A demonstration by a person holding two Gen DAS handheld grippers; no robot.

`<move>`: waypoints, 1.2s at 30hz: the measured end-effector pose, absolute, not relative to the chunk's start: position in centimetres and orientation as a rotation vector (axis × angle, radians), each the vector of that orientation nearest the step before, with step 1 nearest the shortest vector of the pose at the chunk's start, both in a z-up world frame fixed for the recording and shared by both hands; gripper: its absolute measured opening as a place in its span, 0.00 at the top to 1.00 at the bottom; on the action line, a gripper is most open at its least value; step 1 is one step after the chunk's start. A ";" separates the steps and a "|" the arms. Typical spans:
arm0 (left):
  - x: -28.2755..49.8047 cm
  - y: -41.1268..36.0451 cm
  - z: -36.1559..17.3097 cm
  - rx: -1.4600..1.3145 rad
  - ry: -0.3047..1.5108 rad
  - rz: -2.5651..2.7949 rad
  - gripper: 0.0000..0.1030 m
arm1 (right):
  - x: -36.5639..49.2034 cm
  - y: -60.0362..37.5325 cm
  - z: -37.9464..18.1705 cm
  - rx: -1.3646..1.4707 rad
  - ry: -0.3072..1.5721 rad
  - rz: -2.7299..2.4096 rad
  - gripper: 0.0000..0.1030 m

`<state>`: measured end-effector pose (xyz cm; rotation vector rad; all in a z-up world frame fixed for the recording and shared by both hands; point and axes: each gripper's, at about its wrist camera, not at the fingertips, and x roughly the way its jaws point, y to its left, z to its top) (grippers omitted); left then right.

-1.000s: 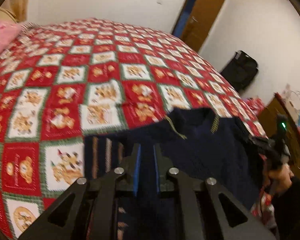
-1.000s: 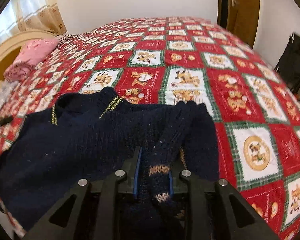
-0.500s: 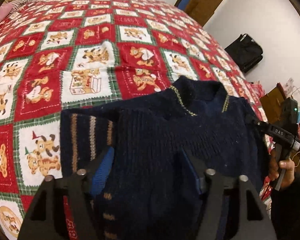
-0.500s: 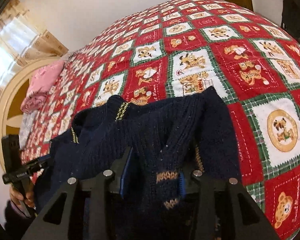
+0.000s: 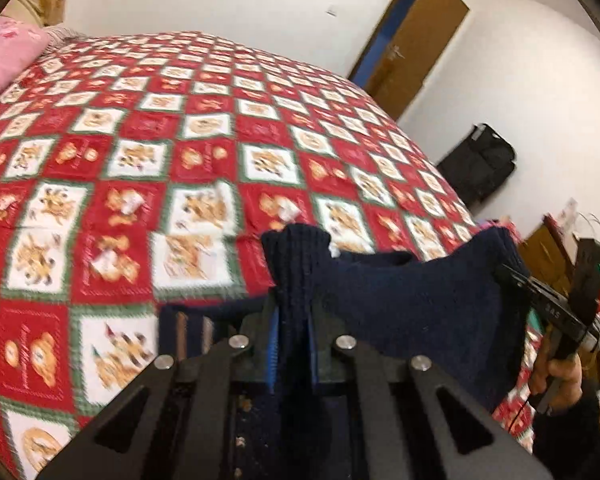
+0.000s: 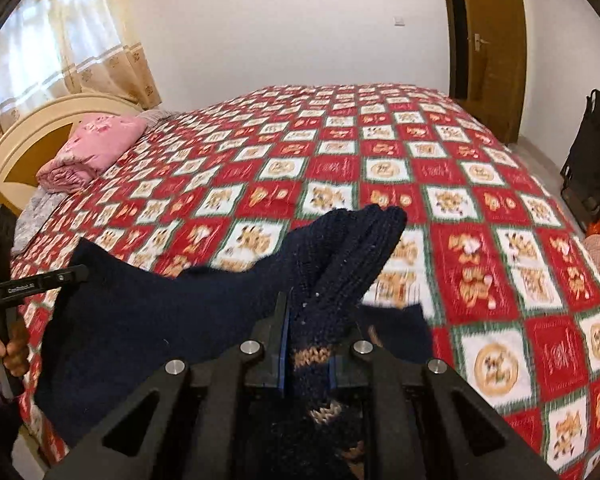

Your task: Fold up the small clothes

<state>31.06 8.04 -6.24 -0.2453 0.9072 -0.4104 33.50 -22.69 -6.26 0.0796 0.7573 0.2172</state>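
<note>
The sweater (image 6: 148, 312) hangs between my two grippers, above the bed's (image 6: 380, 152) near edge (one sleeve dangles below). A folded blanket (image 6: 96, 148) lies at the headboard end, far left.

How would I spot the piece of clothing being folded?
Find the big bed with the red checked quilt. At its near edge hangs a dark navy knitted sweater, pinched by both grippers. Unlike the folded pink cloth by the headboard, it is dark, with tan stripes.

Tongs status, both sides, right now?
Left tongs: closed on the navy sweater.
Right tongs: jaws closing, pads already pressing a bunched fold of it.
</note>
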 end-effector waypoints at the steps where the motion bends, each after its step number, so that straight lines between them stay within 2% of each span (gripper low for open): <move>1: 31.7 8.3 -6.7 -0.251 0.914 -0.394 0.88 | 33.9 -22.7 -6.6 0.073 0.759 0.207 0.86; 3: 32.7 8.4 -8.4 -0.234 0.943 -0.339 0.88 | 35.6 -22.6 -9.0 0.064 0.796 0.180 0.86; 7: 33.2 8.0 -11.3 -0.163 1.026 -0.289 0.86 | 37.8 -22.6 -14.6 0.097 0.998 0.167 0.82; 9: 33.0 8.1 -11.2 -0.159 1.038 -0.297 0.83 | 37.4 -23.3 -13.7 0.125 0.968 0.170 0.77; 11: 32.6 8.5 -10.4 -0.170 1.030 -0.298 0.76 | 36.8 -24.4 -12.3 0.182 0.957 0.177 0.68; 14: 31.1 9.3 -7.7 -0.155 0.969 -0.297 0.53 | 34.1 -27.1 -9.1 0.305 0.883 0.202 0.67; 15: 30.4 9.3 -7.1 -0.150 0.956 -0.297 0.43 | 32.6 -28.2 -7.8 0.329 0.845 0.179 0.67; 16: 29.4 9.5 -6.2 -0.144 0.933 -0.304 0.39 | 31.2 -29.1 -6.8 0.340 0.815 0.140 0.67; 19: 25.8 8.7 -4.9 -0.102 0.873 -0.327 0.38 | 26.3 -29.9 -5.1 0.302 0.769 0.036 0.67; 22: 22.5 6.1 -5.2 -0.030 0.841 -0.343 0.38 | 21.9 -27.5 -5.8 0.251 0.776 0.116 0.67; 27: 19.4 3.5 -7.6 -0.016 0.867 -0.358 0.38 | 18.2 -24.3 -10.0 0.199 0.839 0.113 0.67; 32: 18.5 4.1 -11.1 0.028 0.928 -0.283 0.38 | 17.0 -26.3 -15.5 0.174 0.968 -0.099 0.67; 33: 18.4 4.3 -11.4 0.013 0.934 -0.287 0.38 | 15.9 -27.1 -15.7 0.241 0.894 -0.077 0.67; 36: 18.1 4.5 -11.7 0.008 0.912 -0.281 0.36 | 14.5 -27.8 -16.2 0.303 0.859 -0.070 0.67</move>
